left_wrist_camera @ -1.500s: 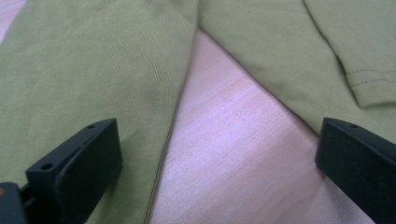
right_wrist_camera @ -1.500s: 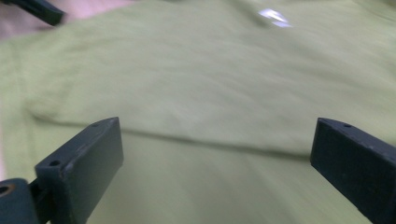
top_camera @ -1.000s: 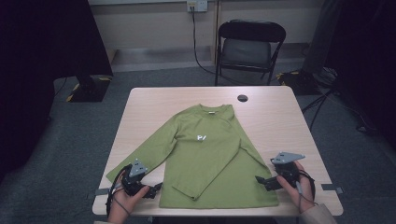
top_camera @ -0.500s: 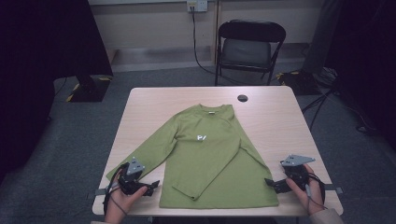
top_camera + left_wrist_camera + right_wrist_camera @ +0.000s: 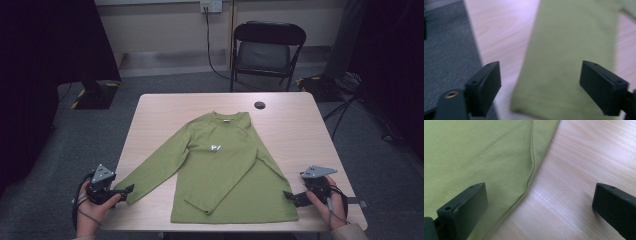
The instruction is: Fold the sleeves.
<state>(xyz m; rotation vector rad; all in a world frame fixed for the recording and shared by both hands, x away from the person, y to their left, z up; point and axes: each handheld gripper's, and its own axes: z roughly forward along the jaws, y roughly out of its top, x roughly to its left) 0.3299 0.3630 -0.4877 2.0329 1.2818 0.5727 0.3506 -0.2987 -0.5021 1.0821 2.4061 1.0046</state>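
The green long-sleeved shirt (image 5: pixel 227 170) lies spread on the table (image 5: pixel 300 125), collar toward the far edge and hem toward the person, which puts both lower corners within easy reach of the two hands. One sleeve (image 5: pixel 157 167) runs out straight toward the near left corner of the table. The other is folded across the front, its cuff lying near the hem, so the work in hand looks like folding, with one sleeve already brought in.

The left tongs (image 5: pixel 125 191) sit at the end of the stretched sleeve, likely lined up to take the cuff. In the left gripper view the jaws stand apart with the cuff (image 5: pixel 564 82) lying between them, the cloth flat on the wood and neither pad pressing on it. The jaws have just been closing somewhat, yet nothing is gripped.

The right tongs (image 5: pixel 292 197) rest low at the shirt's near right corner, probably ready to catch the hem. In the right gripper view the jaws are wide apart and hold nothing: the stitched side edge (image 5: pixel 531 170) runs between them, cloth to one side and bare table to the other.

The shirt is an even olive green, smooth with only faint creases, and bears a small white mark (image 5: pixel 216 148) on the chest and a pale label inside the collar.
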